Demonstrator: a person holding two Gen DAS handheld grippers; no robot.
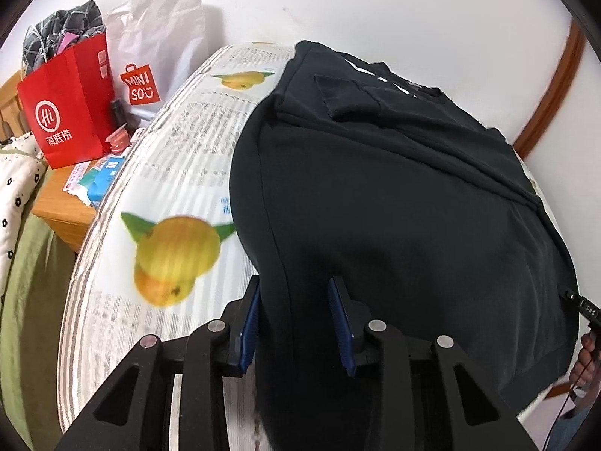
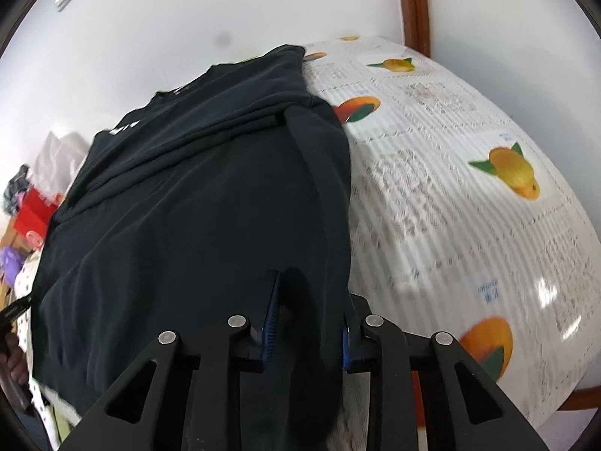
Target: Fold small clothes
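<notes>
A black T-shirt with white lettering lies on a table covered with a fruit-print cloth. Its sleeves are folded in over the body. My left gripper is shut on the shirt's near left hem, cloth bunched between the blue pads. My right gripper is shut on the shirt at its near right hem. The right gripper's tip also shows at the right edge of the left wrist view.
A red paper bag and a white MINISOU bag stand on a wooden side table left of the table. White wall and a wooden door frame behind. The fruit-print cloth extends right of the shirt.
</notes>
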